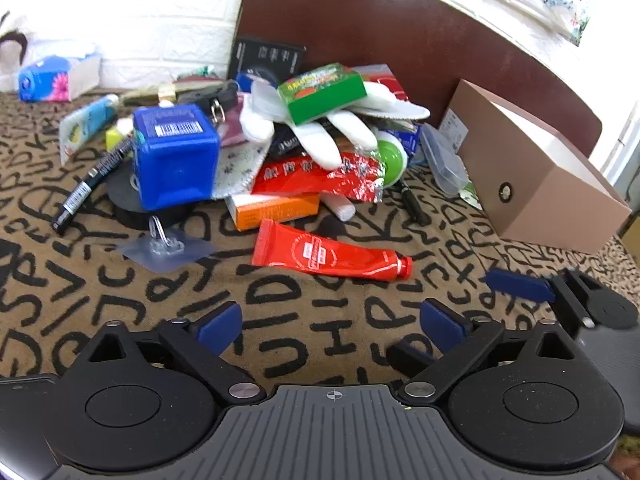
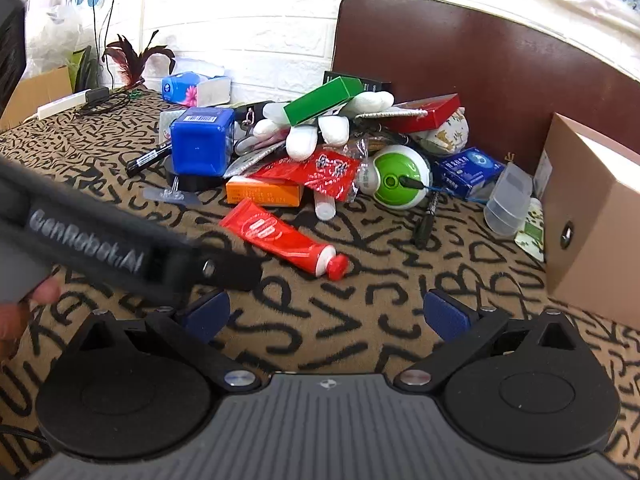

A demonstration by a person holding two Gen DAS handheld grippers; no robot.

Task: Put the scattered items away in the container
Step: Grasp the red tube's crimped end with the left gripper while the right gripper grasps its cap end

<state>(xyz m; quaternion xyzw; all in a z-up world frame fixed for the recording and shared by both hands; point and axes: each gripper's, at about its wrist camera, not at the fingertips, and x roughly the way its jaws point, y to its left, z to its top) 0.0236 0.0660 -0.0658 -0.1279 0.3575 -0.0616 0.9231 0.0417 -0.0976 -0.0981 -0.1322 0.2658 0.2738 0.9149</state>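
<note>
A heap of small items lies on the letter-patterned cloth. A red tube [image 1: 330, 255] [image 2: 280, 236] lies nearest, apart from the heap. Behind it are an orange box [image 1: 276, 210] [image 2: 264, 194], a blue cube box [image 1: 174, 152] [image 2: 202, 140], a green box [image 1: 322, 92] [image 2: 324, 99] on a white glove [image 1: 316, 140] [image 2: 316, 130], and a green round gadget [image 2: 400, 176]. The tan open box [image 1: 532, 164] [image 2: 592, 216] stands at the right. My left gripper [image 1: 332, 326] is open and empty, short of the tube. My right gripper [image 2: 326, 314] is open and empty too.
A brown chair back [image 1: 400, 32] [image 2: 480, 60] stands behind the heap. A clear adhesive hook [image 1: 166, 246], a black marker [image 1: 92, 180] and a tissue pack [image 1: 52, 78] lie at the left. The left gripper's body [image 2: 100, 236] crosses the right wrist view. A clear case [image 2: 508, 200] leans by the box.
</note>
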